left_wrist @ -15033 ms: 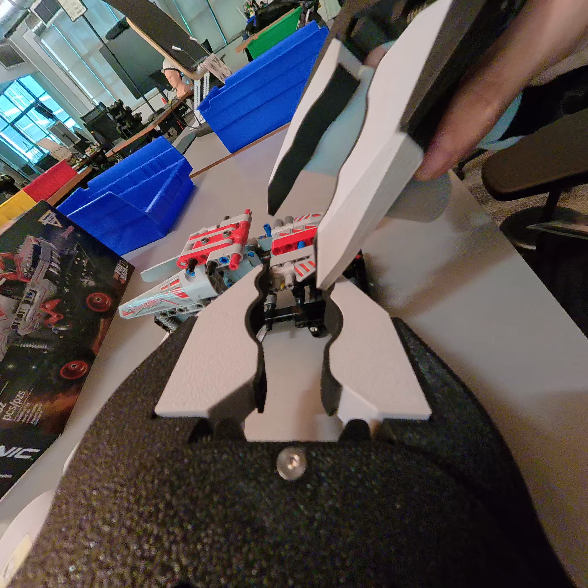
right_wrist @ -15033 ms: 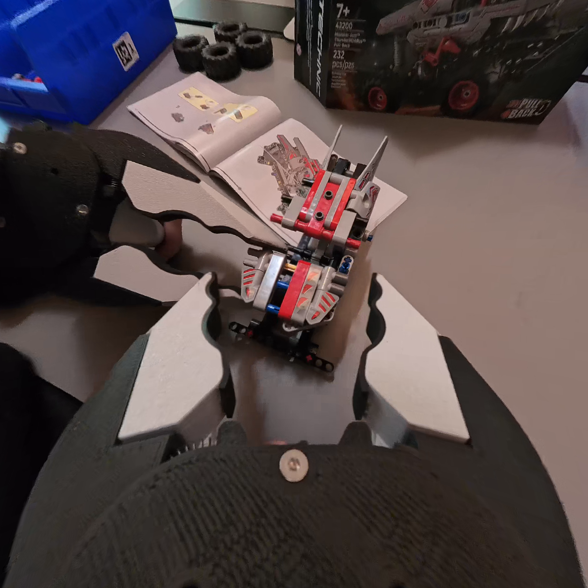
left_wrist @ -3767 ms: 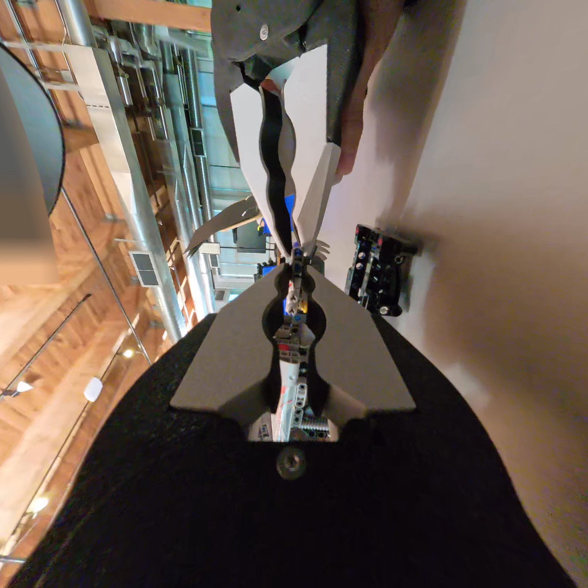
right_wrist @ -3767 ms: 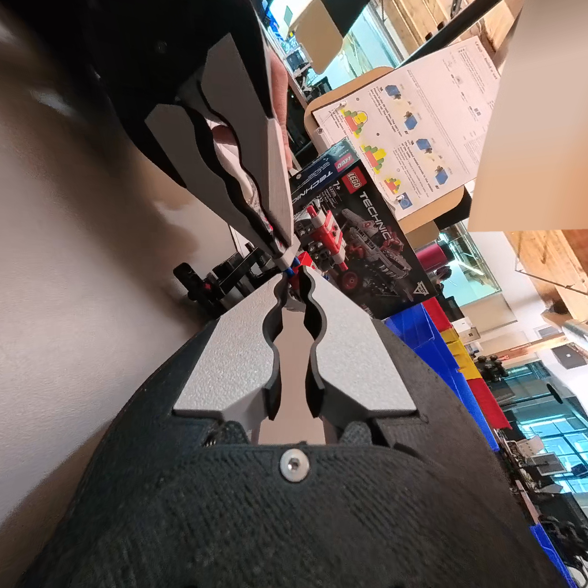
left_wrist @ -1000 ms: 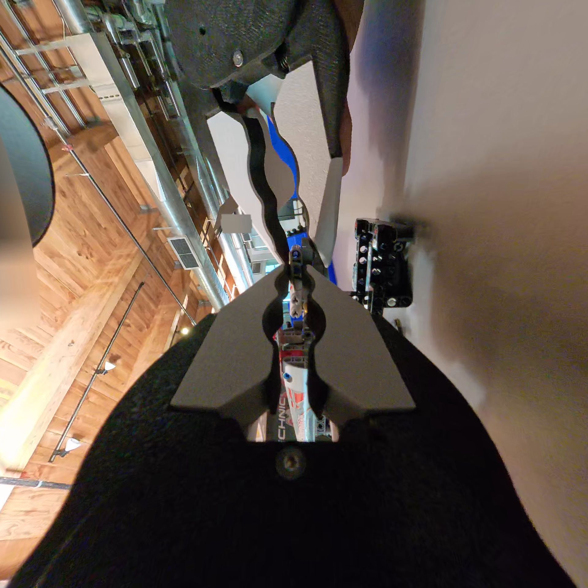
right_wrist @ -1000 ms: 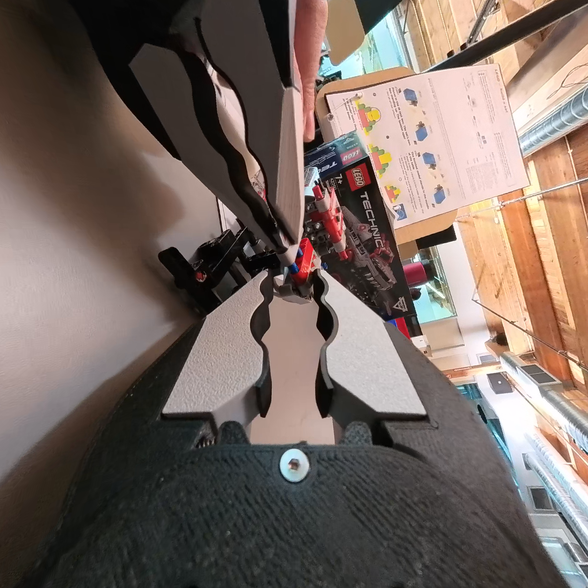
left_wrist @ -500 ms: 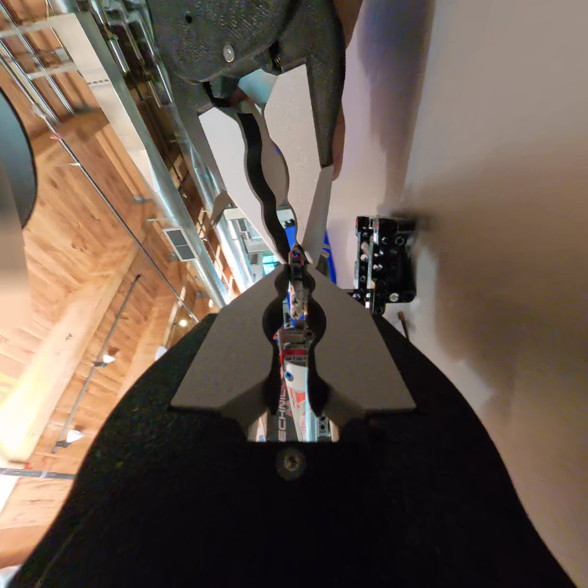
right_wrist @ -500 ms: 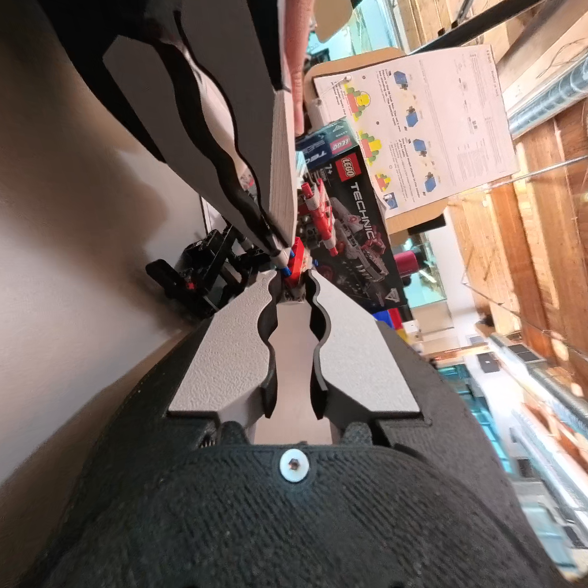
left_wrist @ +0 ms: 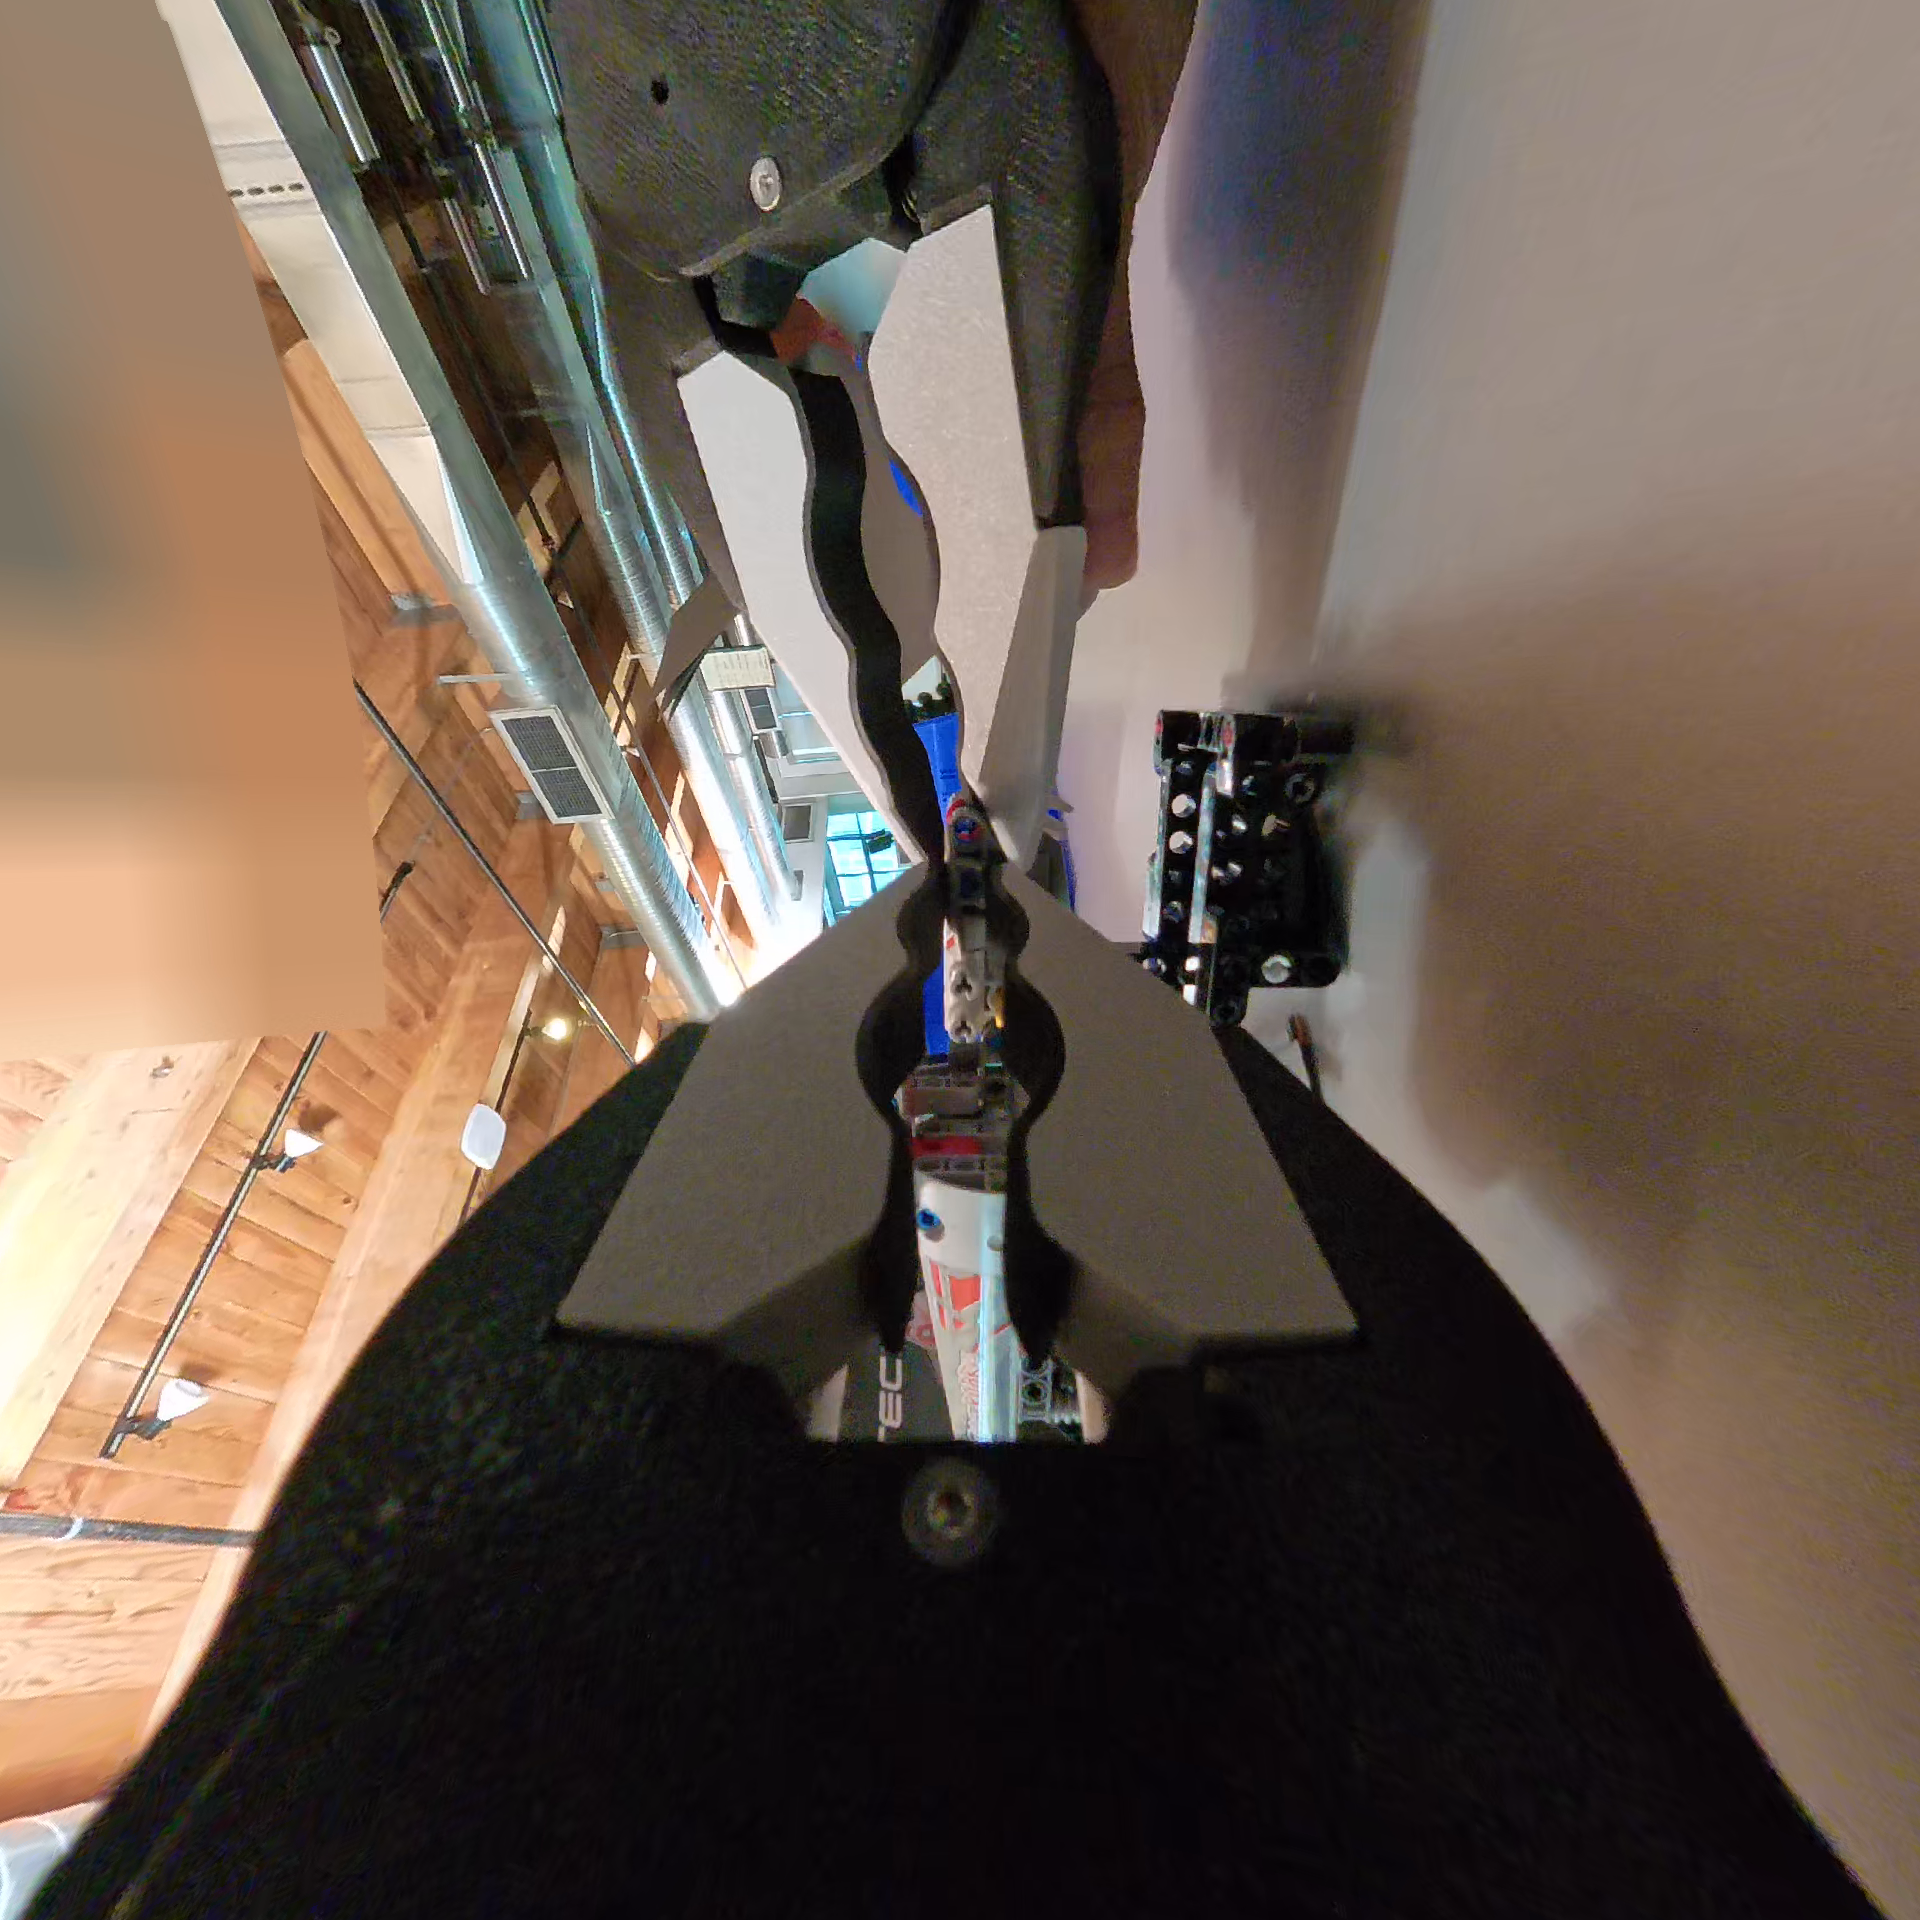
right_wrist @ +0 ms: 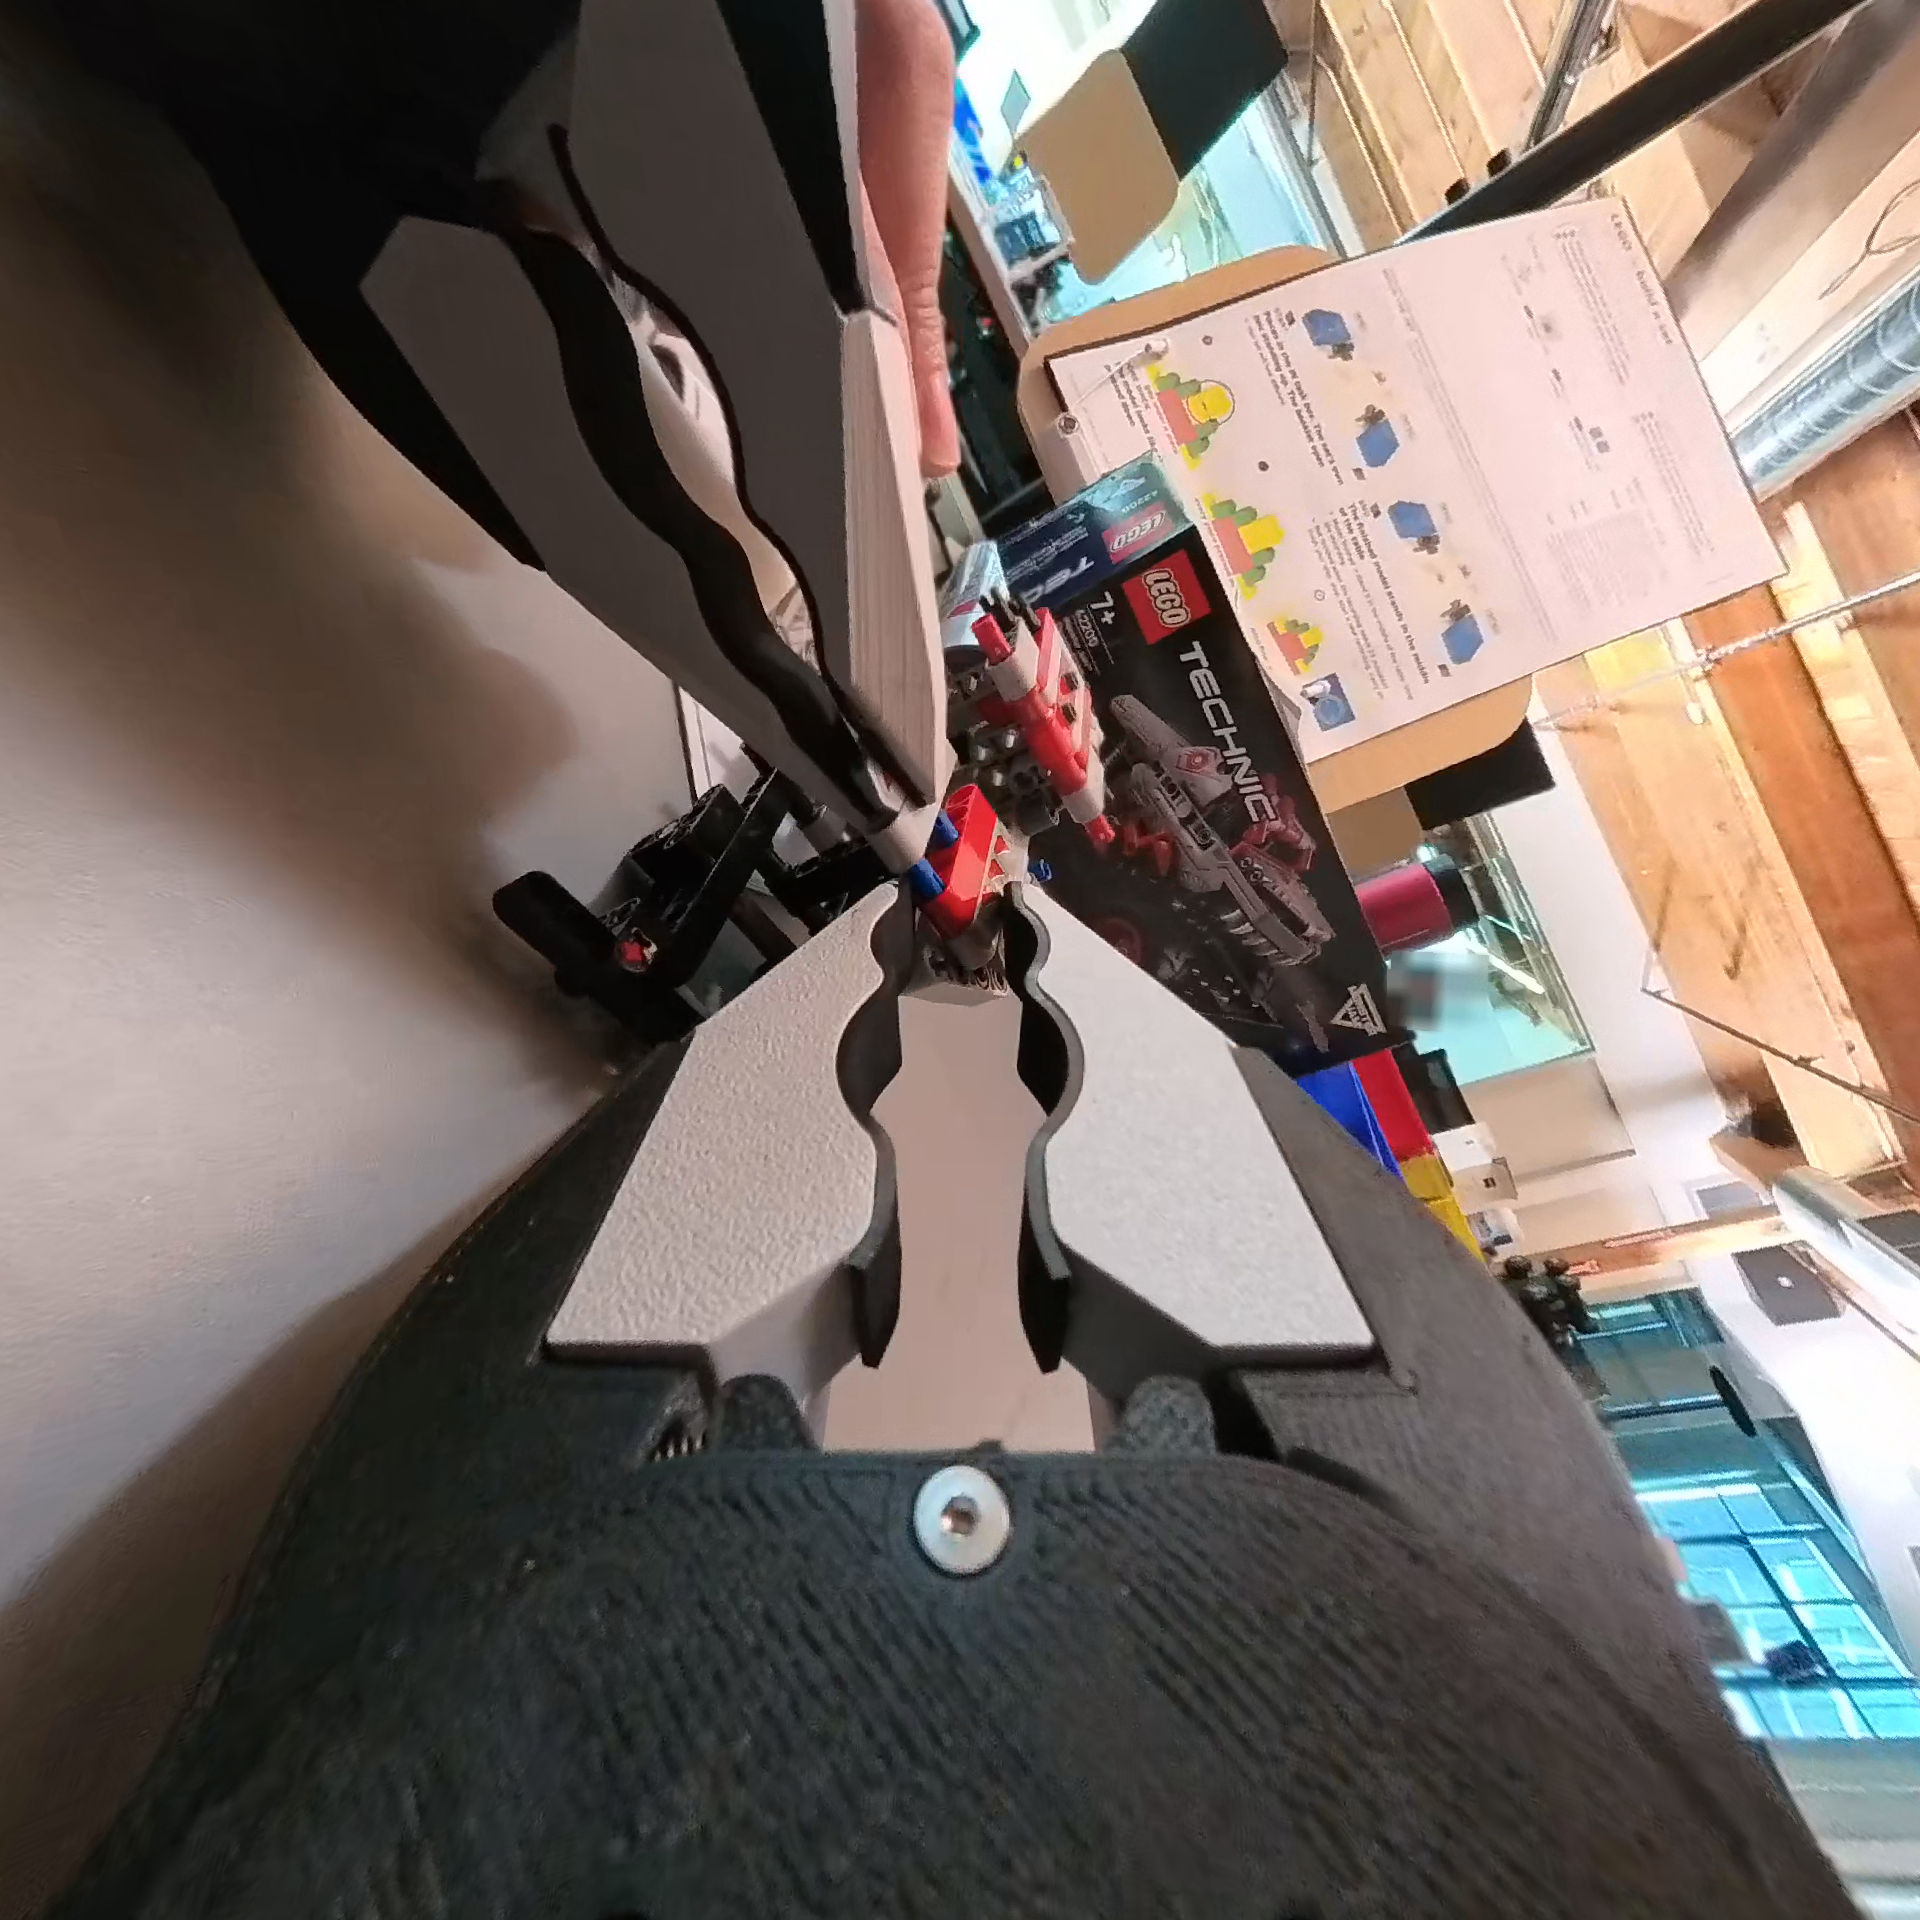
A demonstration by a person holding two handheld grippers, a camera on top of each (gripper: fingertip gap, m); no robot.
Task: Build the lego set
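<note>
Grey surface (left_wrist: 1662, 520) fills one side of both my views, tilted on edge. Next in size, the set's box (right_wrist: 1226, 821) stands behind the work. My left gripper (left_wrist: 971, 935) is pinching the red, white and grey body section (left_wrist: 961, 1195), lifted clear of the surface; my right gripper (right_wrist: 961, 935) is nipping that section's red end (right_wrist: 961, 862). The black chassis block (left_wrist: 1236, 862) lies apart and unjoined. I judge the build partway: body assembled, chassis left to fit.
</note>
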